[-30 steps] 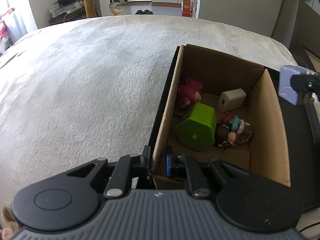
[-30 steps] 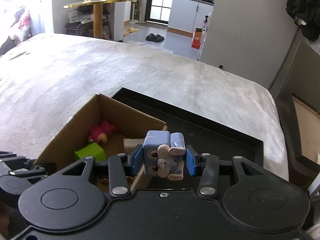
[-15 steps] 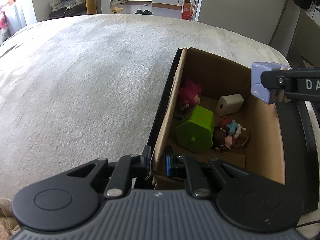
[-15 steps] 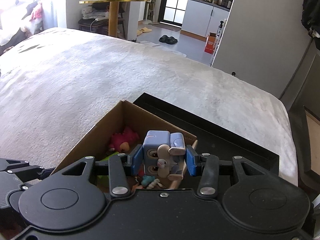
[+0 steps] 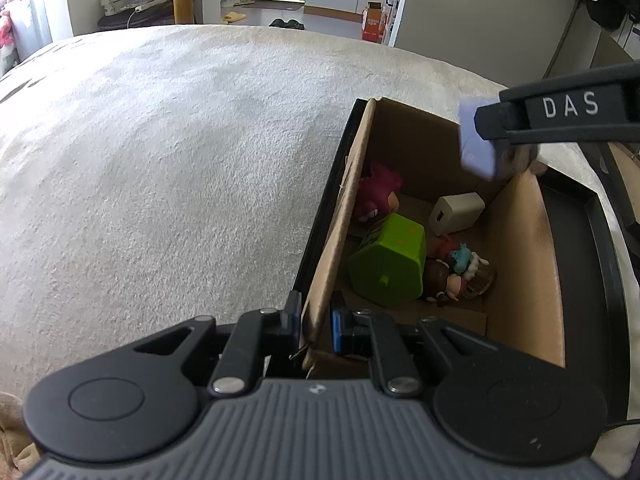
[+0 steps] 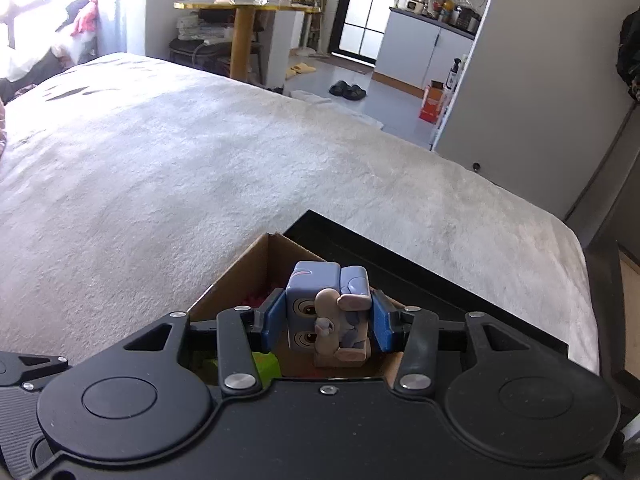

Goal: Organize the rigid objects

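An open cardboard box stands on a black tray on the bed. Inside lie a green hexagonal block, a pink spiky figure, a white charger and a small doll figure. My left gripper is shut on the box's near left wall, one pad on each side. My right gripper is shut on a blue-purple cube toy with a face. It holds the toy above the far right corner of the box, where the left wrist view shows the toy blurred.
A pale fleece blanket covers the bed left of and behind the box. The tray's raised rim runs along the right side. Beyond the bed stand a gold round table with glasses, slippers on the floor and a grey wall.
My right gripper has carried the cube toy leftward, from beside the box's right wall to above its far corner. The left gripper has kept its grip on the box wall.
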Tool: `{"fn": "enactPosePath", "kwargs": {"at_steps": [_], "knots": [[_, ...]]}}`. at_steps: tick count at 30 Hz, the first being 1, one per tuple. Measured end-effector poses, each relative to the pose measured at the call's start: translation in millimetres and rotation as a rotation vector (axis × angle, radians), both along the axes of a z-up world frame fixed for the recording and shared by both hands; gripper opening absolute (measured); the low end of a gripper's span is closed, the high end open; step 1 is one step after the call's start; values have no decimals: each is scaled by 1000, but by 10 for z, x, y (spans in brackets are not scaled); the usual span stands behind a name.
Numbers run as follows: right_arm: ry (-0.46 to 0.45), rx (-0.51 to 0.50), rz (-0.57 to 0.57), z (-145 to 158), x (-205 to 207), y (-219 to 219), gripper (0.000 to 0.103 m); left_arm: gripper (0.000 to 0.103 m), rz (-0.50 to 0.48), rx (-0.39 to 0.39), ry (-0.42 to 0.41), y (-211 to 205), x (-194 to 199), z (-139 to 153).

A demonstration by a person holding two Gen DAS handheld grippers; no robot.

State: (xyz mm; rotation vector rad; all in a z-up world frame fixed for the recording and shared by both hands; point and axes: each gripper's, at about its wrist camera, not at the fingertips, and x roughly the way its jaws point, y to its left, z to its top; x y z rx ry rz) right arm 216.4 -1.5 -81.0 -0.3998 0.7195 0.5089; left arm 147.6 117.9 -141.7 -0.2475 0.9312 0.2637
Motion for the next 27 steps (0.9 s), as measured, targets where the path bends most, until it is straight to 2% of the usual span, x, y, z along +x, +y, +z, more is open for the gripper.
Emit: {"fn": "enactPosePath", "kwargs": {"at_steps": [5,12,27], "knots": [[34,7,25,-28,-50,-26,46,13,6,14,0,-10,0,-4],[81,7,-16,-135,-129,-198,46,13,-1,22,-3,-57,-12,6],[107,50,-64,-150,-285,-576,48,12,-10,58,2,-115,11,36]]}}
